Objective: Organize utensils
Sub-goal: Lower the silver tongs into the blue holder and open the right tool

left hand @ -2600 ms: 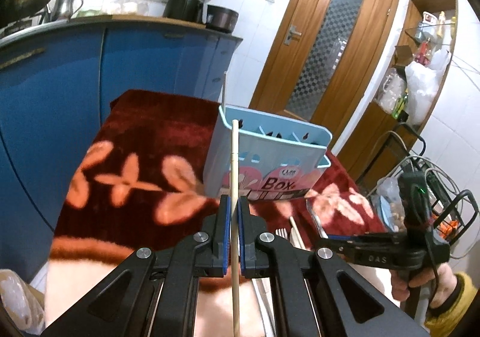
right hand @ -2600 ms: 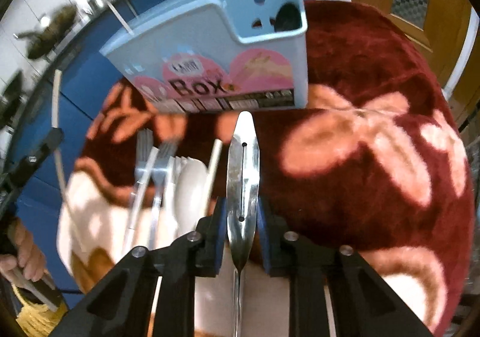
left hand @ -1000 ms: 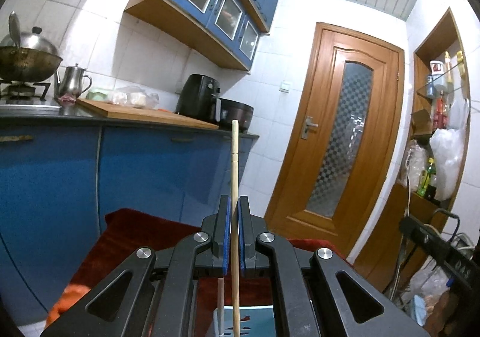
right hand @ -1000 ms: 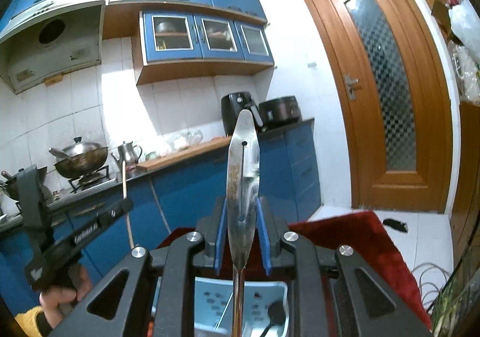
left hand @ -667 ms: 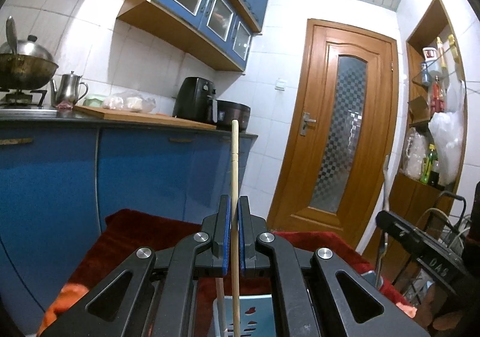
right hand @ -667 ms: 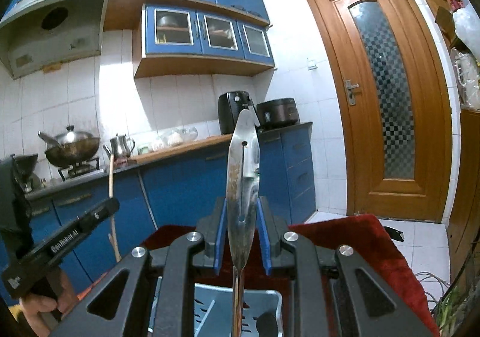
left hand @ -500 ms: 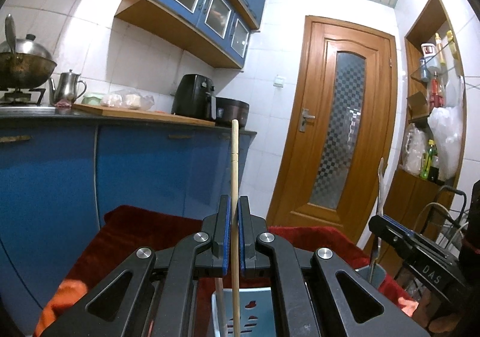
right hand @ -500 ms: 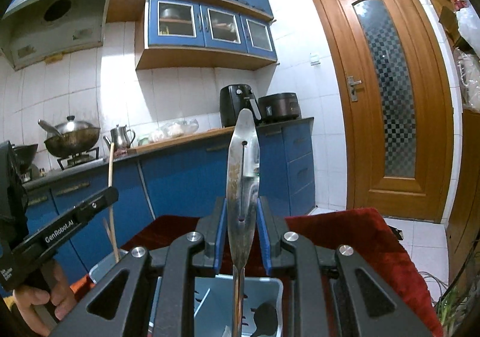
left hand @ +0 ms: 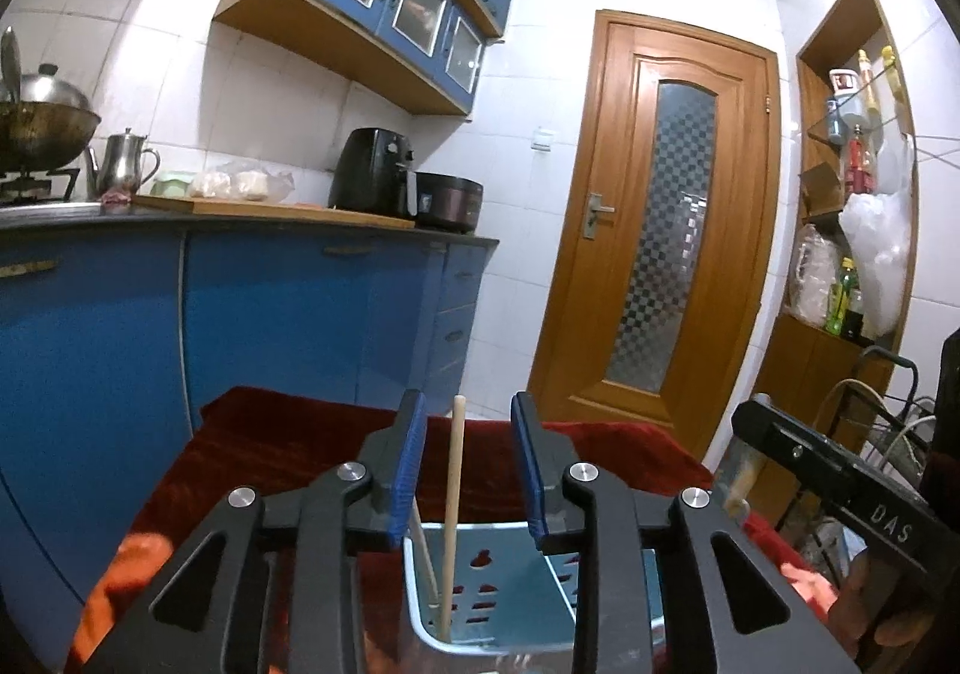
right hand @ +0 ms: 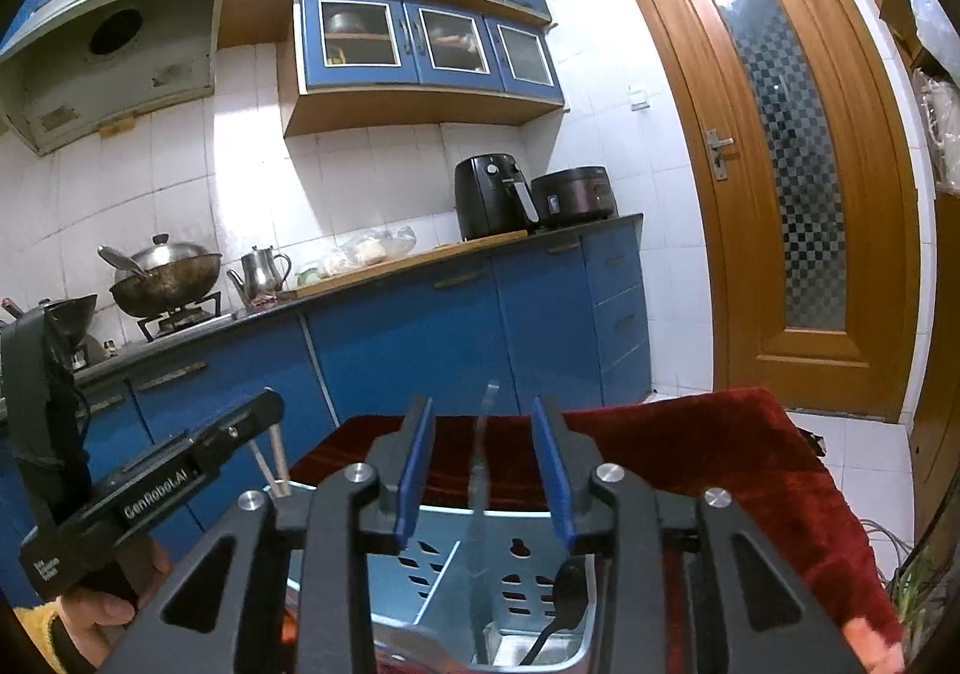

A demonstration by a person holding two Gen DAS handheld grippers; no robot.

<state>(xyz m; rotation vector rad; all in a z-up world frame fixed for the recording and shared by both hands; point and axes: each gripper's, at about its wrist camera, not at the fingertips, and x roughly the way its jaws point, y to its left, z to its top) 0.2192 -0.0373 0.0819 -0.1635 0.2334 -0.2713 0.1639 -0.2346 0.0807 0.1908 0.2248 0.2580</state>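
Left wrist: chopstick (left hand: 451, 500) in caddy (left hand: 540, 623), jaws apart

Blue pads are being worn inside the black fingers of the left gripper (left hand: 468, 470) and right gripper (right hand: 483, 470) (silver screws at the joints); "GenRobot.AI" and "DAS" are being displayed in white.
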